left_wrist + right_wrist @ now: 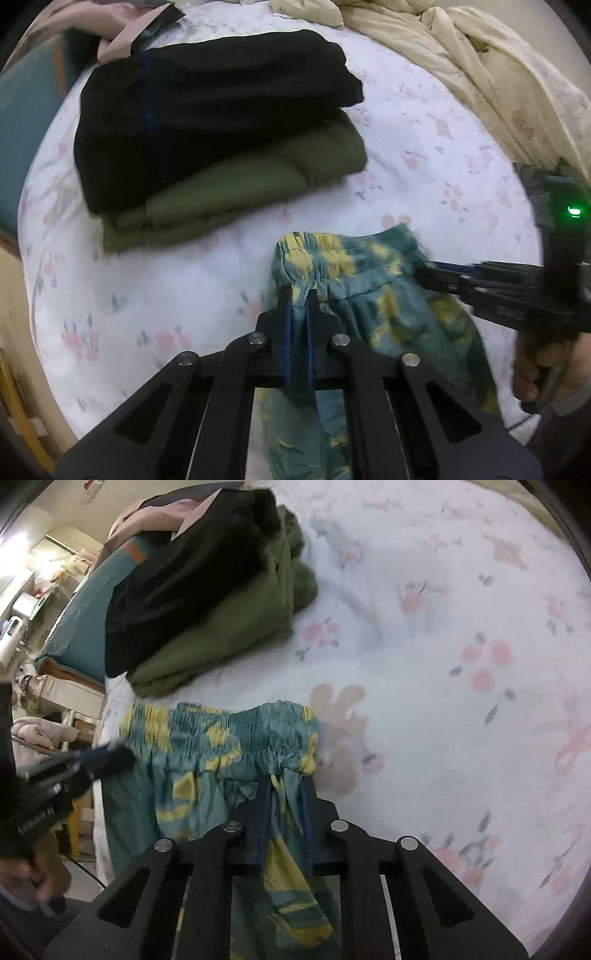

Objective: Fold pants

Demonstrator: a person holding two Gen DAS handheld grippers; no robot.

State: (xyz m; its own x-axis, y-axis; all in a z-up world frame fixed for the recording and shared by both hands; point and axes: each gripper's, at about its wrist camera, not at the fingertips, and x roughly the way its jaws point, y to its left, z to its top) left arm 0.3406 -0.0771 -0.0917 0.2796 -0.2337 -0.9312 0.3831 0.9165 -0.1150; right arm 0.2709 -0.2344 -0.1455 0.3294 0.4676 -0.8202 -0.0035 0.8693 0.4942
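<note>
Teal and yellow patterned pants (373, 280) with an elastic waistband lie at the near edge of the bed, legs hanging down toward me. My left gripper (299, 295) is shut on the waistband at its left end. My right gripper (286, 779) is shut on the waistband (229, 731) near its right end. Each gripper shows in the other's view: the right one (436, 275) at the right, the left one (110, 758) at the left, blurred.
A stack of folded clothes, black (214, 107) on olive green (258, 184), lies on the floral white sheet (424, 155) behind the pants. A cream duvet (480, 66) is bunched at the back right. A pink garment (122, 22) lies at the back left. Room furniture (44, 602) stands beyond the bed.
</note>
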